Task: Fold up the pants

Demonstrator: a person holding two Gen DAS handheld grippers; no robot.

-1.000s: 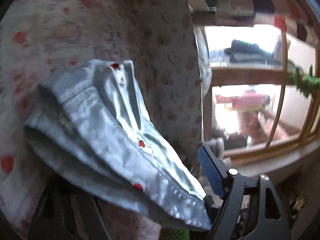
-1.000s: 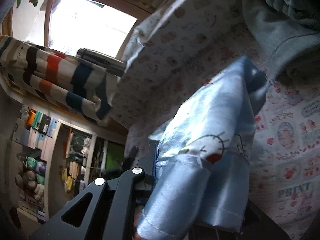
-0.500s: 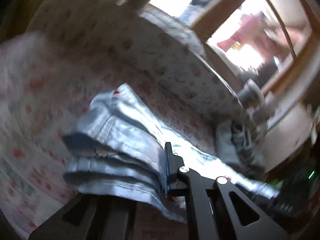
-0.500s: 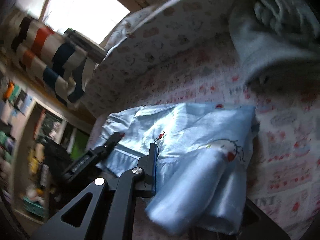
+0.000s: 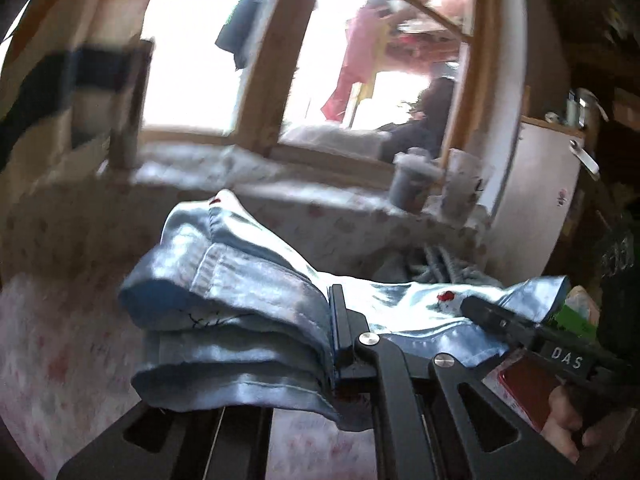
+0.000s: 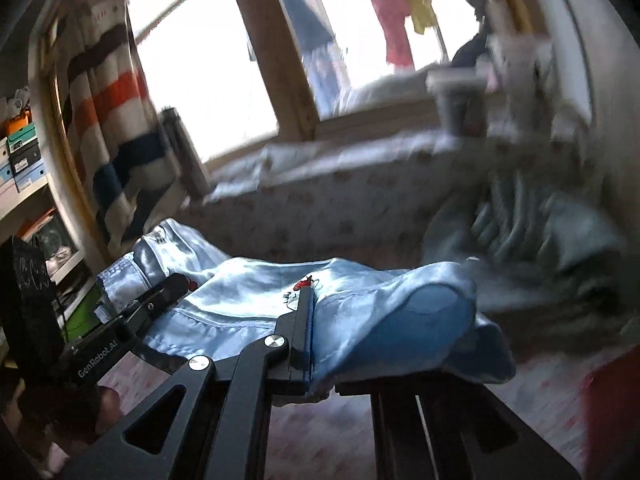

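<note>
Light blue satin pants (image 5: 248,280), folded into layers and printed with small red marks, hang stretched between my two grippers above the bed. My left gripper (image 5: 330,332) is shut on one folded end; cloth hides its far finger. In the left wrist view my right gripper (image 5: 472,306) bites the other end, a hand behind it. From the right wrist, the pants (image 6: 248,292) drape over my right gripper (image 6: 310,328), which is shut on the cloth. My left gripper (image 6: 176,284) shows at the left, clamped on the waistband end.
A floral bed sheet (image 5: 60,340) lies below. A grey knitted garment (image 6: 520,248) is heaped to the right. Two cups (image 5: 412,184) stand on the wooden window sill. A striped curtain (image 6: 116,92) and shelves of boxes (image 6: 20,160) are at the left.
My left jaws went from open to shut on the pants. Both grippers rolled upright and rose, lifting the pants off the sheet; the window now fills the background.
</note>
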